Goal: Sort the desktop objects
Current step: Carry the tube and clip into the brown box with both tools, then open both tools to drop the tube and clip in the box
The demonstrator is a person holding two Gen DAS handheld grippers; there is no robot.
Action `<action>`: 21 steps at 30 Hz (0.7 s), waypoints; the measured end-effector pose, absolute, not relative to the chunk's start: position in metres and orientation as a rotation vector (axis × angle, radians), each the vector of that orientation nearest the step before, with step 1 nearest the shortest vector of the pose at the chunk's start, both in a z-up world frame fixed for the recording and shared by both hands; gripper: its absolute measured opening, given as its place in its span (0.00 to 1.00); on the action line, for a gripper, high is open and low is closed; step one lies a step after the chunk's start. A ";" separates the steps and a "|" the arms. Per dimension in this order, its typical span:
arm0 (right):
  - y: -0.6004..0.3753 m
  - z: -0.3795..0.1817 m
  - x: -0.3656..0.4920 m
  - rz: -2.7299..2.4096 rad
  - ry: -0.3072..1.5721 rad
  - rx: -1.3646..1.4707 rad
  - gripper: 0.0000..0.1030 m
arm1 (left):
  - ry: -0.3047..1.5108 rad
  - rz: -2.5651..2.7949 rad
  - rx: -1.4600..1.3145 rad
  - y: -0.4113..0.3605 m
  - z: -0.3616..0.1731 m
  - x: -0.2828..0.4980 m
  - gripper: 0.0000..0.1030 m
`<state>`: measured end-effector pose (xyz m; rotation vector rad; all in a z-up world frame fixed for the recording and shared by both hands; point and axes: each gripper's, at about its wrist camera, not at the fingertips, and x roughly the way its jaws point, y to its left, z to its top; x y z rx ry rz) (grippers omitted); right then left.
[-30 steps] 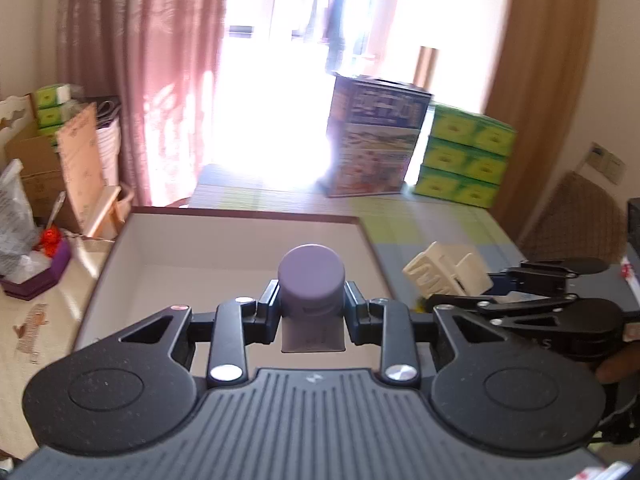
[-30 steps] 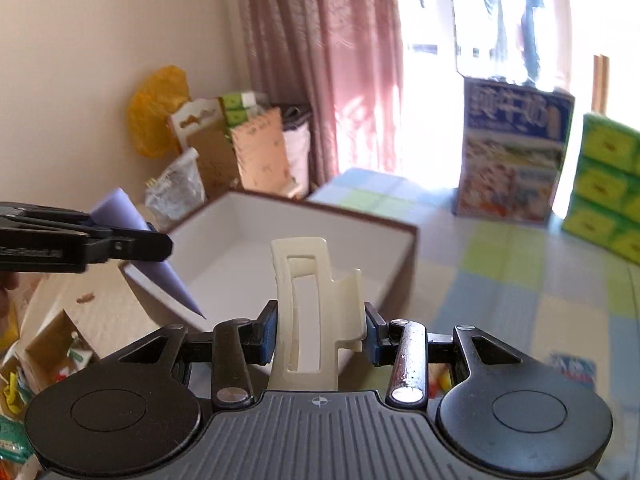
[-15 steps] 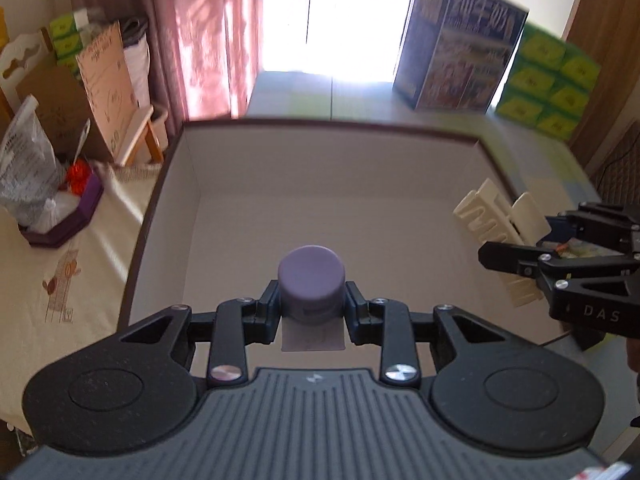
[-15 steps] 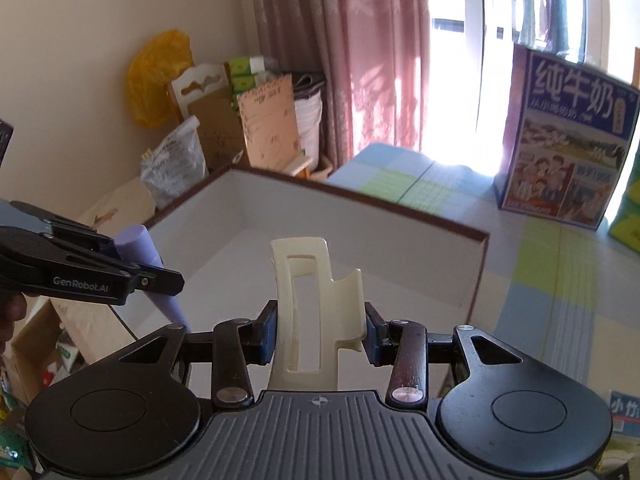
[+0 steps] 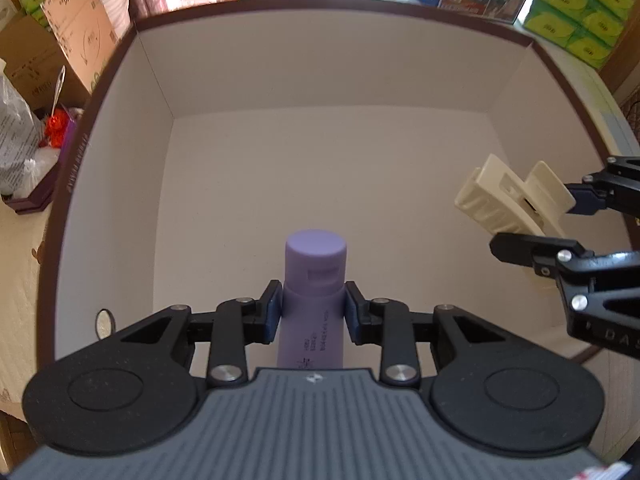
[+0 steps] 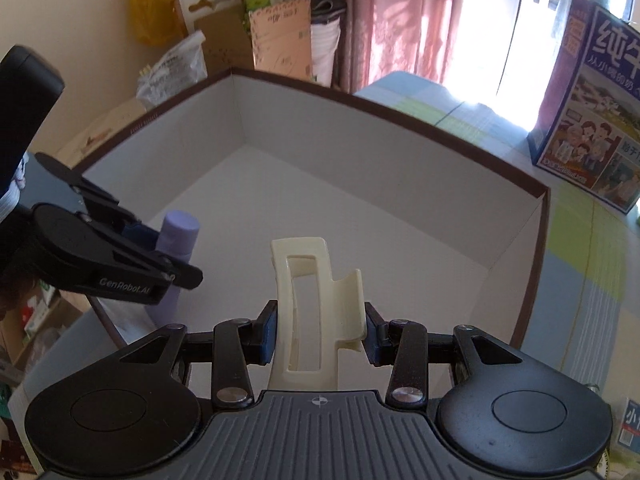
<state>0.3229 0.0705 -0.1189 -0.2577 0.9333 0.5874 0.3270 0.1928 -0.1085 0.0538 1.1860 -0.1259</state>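
Observation:
My left gripper point(image 5: 314, 312) is shut on a lilac tube point(image 5: 314, 280) with a round cap, held over the near side of a big open box point(image 5: 256, 60) with white inner walls and a brown rim. My right gripper point(image 6: 320, 330) is shut on a cream hair claw clip point(image 6: 310, 300), held above the same box point(image 6: 360, 152). In the left wrist view the clip point(image 5: 508, 200) and the right gripper point(image 5: 576, 224) hang at the box's right side. From the right wrist, the tube point(image 6: 178, 236) shows at the left in the left gripper point(image 6: 160, 256).
The box's floor shows nothing lying in it. Cardboard boxes point(image 5: 52, 40) and a plastic bag point(image 5: 16, 128) stand to its left. A blue milk carton point(image 6: 592, 112) and stacked green packs point(image 5: 580, 12) stand beyond it on a checked mat point(image 6: 592, 272).
Both grippers have tipped downward and moved forward over the box, which now fills the views. Tube and clip stay held and sit lower, inside the rim's outline.

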 end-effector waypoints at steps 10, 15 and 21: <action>0.074 -0.129 0.330 0.583 0.977 -0.289 0.38 | 1.166 -0.129 0.050 0.193 -0.103 0.327 0.29; 0.080 -0.125 0.327 0.599 0.966 -0.288 0.49 | 1.139 -0.105 0.061 0.195 -0.097 0.323 0.47; 0.077 -0.117 0.318 0.614 0.924 -0.278 0.72 | 1.111 -0.086 0.068 0.199 -0.088 0.317 0.65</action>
